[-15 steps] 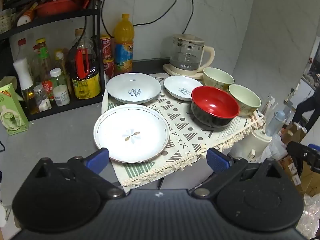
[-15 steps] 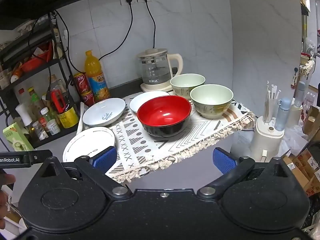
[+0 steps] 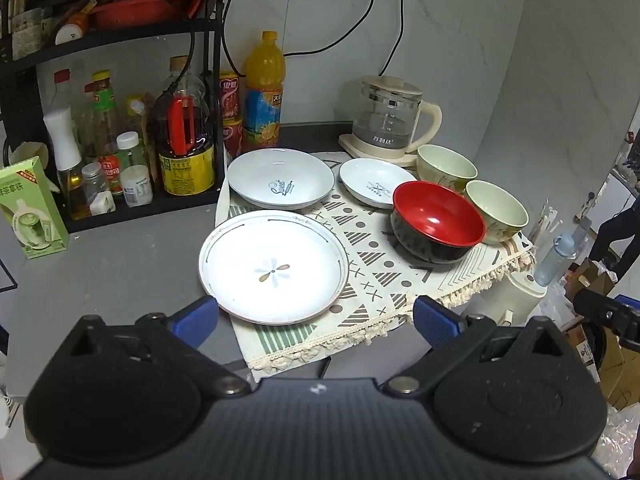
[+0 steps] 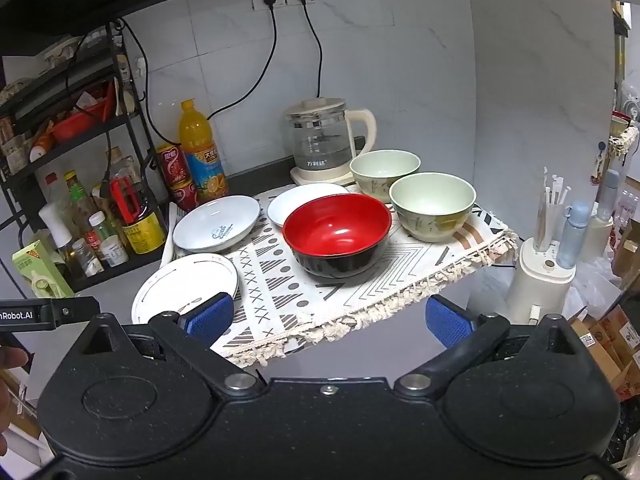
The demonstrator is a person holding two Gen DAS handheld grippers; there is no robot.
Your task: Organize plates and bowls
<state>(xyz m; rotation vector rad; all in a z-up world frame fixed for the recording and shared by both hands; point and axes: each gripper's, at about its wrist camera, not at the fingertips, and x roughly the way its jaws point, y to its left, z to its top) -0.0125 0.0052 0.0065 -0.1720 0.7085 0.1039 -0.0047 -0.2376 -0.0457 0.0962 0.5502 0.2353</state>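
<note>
On a patterned cloth (image 3: pixel 384 268) lie a large white plate with a flower mark (image 3: pixel 274 266), a deep white plate with blue writing (image 3: pixel 280 178), a small white plate (image 3: pixel 374 182), a red-and-black bowl (image 3: pixel 438 220) and two pale green bowls (image 3: pixel 496 206) (image 3: pixel 446 164). My left gripper (image 3: pixel 314 320) is open and empty, just in front of the large plate. My right gripper (image 4: pixel 328 320) is open and empty, in front of the red bowl (image 4: pixel 338 232) at the cloth's fringed edge.
A glass kettle (image 3: pixel 390 120) stands behind the bowls. A black rack with bottles and jars (image 3: pixel 120 152) fills the left. An orange drink bottle (image 3: pixel 264 88) and red cans (image 3: pixel 231 112) stand by the wall. A white appliance (image 4: pixel 544 276) stands beyond the counter's right edge.
Both grippers have shifted slightly; the left view has tilted up a little. The dishes have not moved.
</note>
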